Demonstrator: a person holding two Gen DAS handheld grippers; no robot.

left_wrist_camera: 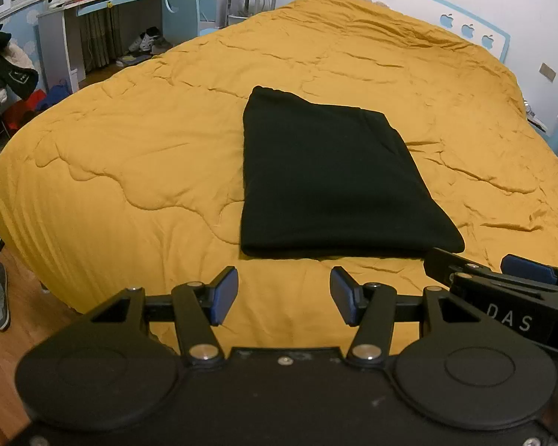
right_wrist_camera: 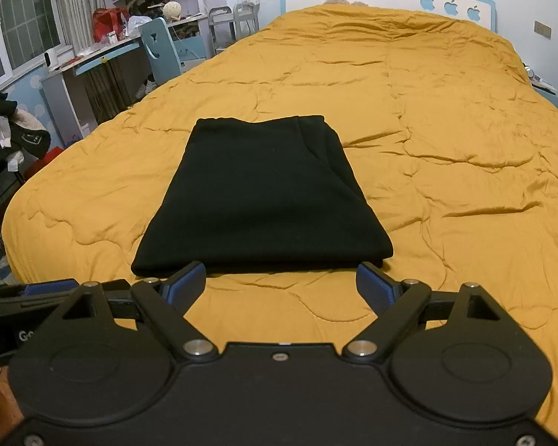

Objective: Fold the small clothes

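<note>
Both grippers hovered empty: the left gripper (left_wrist_camera: pixel 284 295) and right gripper (right_wrist_camera: pixel 281 288) held their blue-padded jaws spread wide, touching nothing. Just beyond them, the folded black fabric garment (right_wrist_camera: pixel 256 200) lay flat on the mustard-yellow quilted bed cover (right_wrist_camera: pixel 446 141).

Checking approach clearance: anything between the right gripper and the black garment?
Nothing. In the right wrist view only bare yellow quilt separates the open right gripper from the folded black garment's near edge.
</note>
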